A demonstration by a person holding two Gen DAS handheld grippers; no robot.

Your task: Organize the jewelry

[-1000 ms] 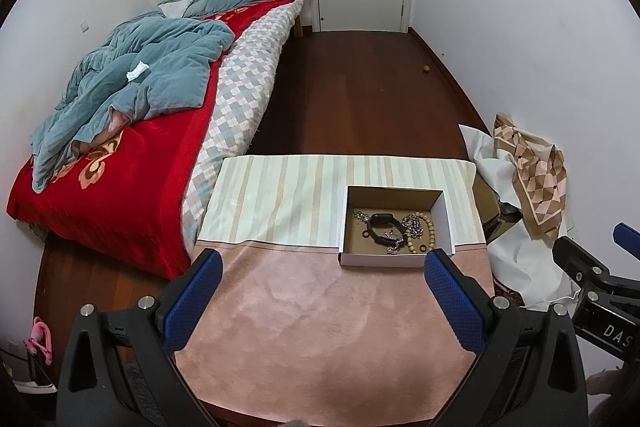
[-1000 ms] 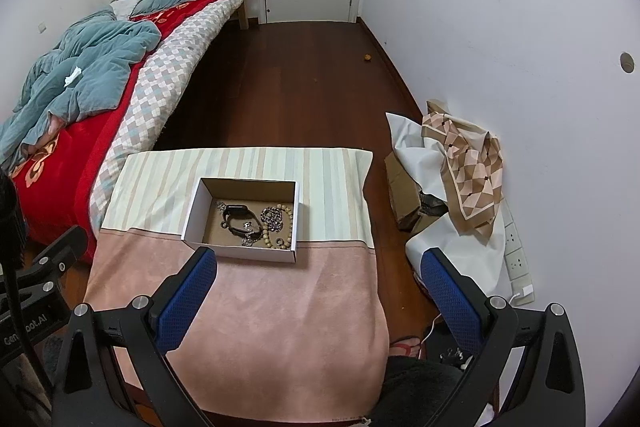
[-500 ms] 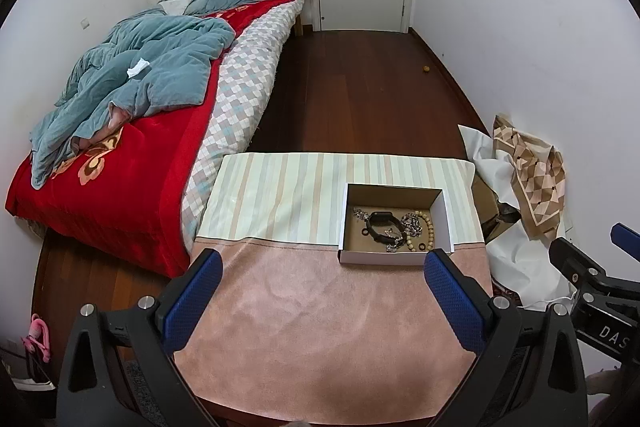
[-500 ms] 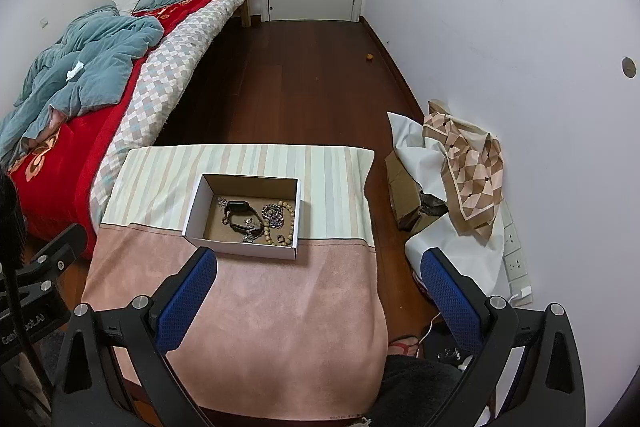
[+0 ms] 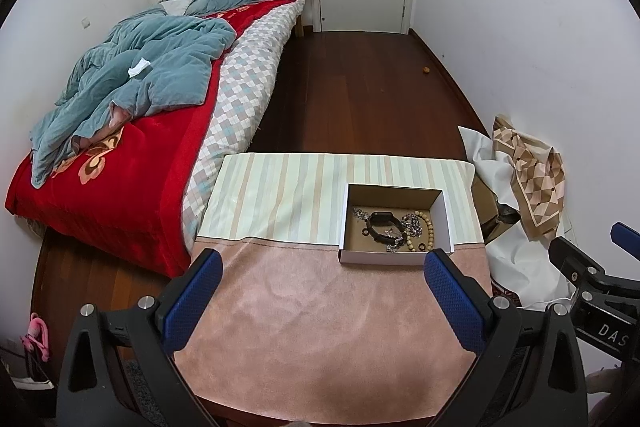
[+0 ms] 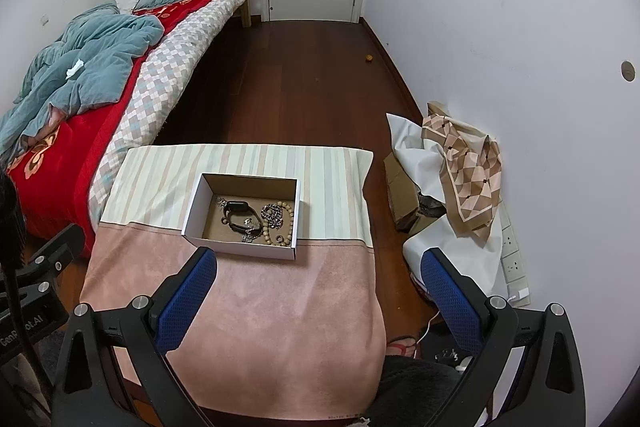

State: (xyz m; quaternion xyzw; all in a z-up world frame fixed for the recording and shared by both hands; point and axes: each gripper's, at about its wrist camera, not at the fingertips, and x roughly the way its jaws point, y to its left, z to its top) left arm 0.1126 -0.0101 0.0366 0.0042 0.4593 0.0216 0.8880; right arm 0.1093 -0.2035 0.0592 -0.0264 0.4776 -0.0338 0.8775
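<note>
A small white cardboard box [image 5: 447, 219] [image 6: 194, 205] stands on a table covered with pink and striped cloth [image 5: 328, 327] [image 6: 280, 307]. Inside lie a black watch band [image 5: 383, 225] [image 6: 240, 215], a silver chain [image 5: 412, 225] [image 6: 271, 214], a wooden bead bracelet [image 5: 428, 233] [image 6: 286, 223] and small rings. My left gripper [image 5: 320, 291] is open and empty, held above the table's near half, short of the box. My right gripper [image 6: 318, 287] is open and empty, near the table's right edge, behind the box.
A bed [image 5: 132, 131] with a red cover and teal quilt stands left of the table. Crumpled white sheets and a patterned scarf [image 6: 464, 171] lie on the floor against the right wall. Dark wood floor [image 5: 360, 95] leads to a white door.
Both views have tilted slightly so the room sits a little lower in frame. The box and jewelry have not moved. Both grippers stay open.
</note>
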